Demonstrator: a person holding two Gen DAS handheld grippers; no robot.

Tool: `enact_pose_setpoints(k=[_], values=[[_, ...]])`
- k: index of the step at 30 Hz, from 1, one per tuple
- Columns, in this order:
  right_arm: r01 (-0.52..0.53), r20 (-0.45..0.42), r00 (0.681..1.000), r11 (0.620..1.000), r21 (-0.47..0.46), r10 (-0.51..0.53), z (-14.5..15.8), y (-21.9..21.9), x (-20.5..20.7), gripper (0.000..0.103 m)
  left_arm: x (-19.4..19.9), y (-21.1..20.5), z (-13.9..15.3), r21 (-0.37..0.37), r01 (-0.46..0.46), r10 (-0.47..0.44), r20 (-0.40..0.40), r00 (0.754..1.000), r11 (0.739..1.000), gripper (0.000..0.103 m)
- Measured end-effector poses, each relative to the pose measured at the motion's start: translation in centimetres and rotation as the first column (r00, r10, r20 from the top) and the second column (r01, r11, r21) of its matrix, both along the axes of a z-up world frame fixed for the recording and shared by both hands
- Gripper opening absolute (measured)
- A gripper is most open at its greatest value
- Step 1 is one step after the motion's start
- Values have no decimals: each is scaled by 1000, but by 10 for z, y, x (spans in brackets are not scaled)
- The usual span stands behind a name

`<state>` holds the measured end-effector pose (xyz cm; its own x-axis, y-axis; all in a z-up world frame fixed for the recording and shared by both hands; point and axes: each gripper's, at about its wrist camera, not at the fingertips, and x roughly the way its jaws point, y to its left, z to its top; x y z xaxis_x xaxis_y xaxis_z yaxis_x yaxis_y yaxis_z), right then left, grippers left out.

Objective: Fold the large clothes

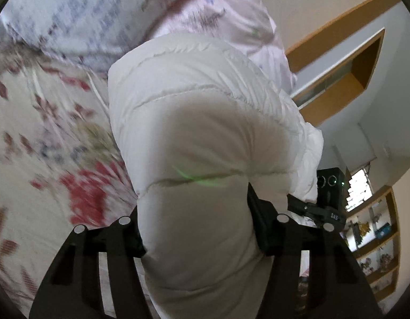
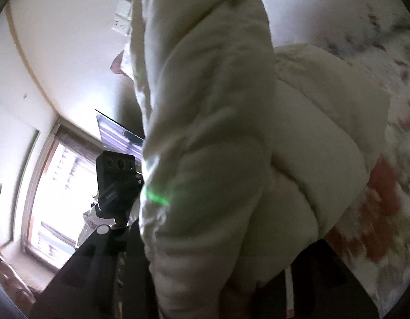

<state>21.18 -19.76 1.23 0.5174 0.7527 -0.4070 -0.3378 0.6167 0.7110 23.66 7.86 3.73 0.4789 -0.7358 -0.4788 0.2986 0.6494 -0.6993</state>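
A bedroom surrounds the work: a floral bedsheet (image 1: 45, 138) with red blossoms fills the left of the left wrist view, a pale patterned quilt (image 1: 80, 16) is heaped at the upper left, and wooden shelves (image 1: 375, 242) stand at the lower right. In the right wrist view a bright window (image 2: 53, 194) sits at the lower left.

The white puffer jacket (image 1: 199, 122) rises through the centre of both views, lifted off the bed rather than lying flat on it. The left gripper (image 1: 202, 236) is clamped on a thick padded section, its two dark fingers pressing the quilted fabric from either side at the bottom centre of the frame. That firm pinch probably serves to keep the slippery, bulky padding from sliding out while the garment is carried or turned.

The right gripper (image 2: 205, 279) sits at the bottom of its own frame, and the jacket bulges out between its fingers, so it appears closed on the jacket as well, though blur hides the contact. Its body shows at the lower right of the left view, just beside the jacket. Holding with both grippers most likely keeps the jacket spread for laying down and folding, which seems not yet done.
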Motion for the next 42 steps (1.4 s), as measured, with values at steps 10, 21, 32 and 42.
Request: enact_pose_setpoints(k=[10,21,32,42], values=[[0,-44,999,996,-92,-4,-18,55,67,31,26,49,-16,111,-116,120,-27,992,987,60],[110,-144,979,970,-215,-143,-34,58,89,76,40,52,-38,195,-163,178,-62,982,967,74],[461,118,887,847,-265,-446,35,7,51,84,-24,33,23,408,-263,175,241,955,874,75],[438,94,893,803,-404,-440,2,44,75,14,-50,-14,16,610,-256,71,311,948,750,78]])
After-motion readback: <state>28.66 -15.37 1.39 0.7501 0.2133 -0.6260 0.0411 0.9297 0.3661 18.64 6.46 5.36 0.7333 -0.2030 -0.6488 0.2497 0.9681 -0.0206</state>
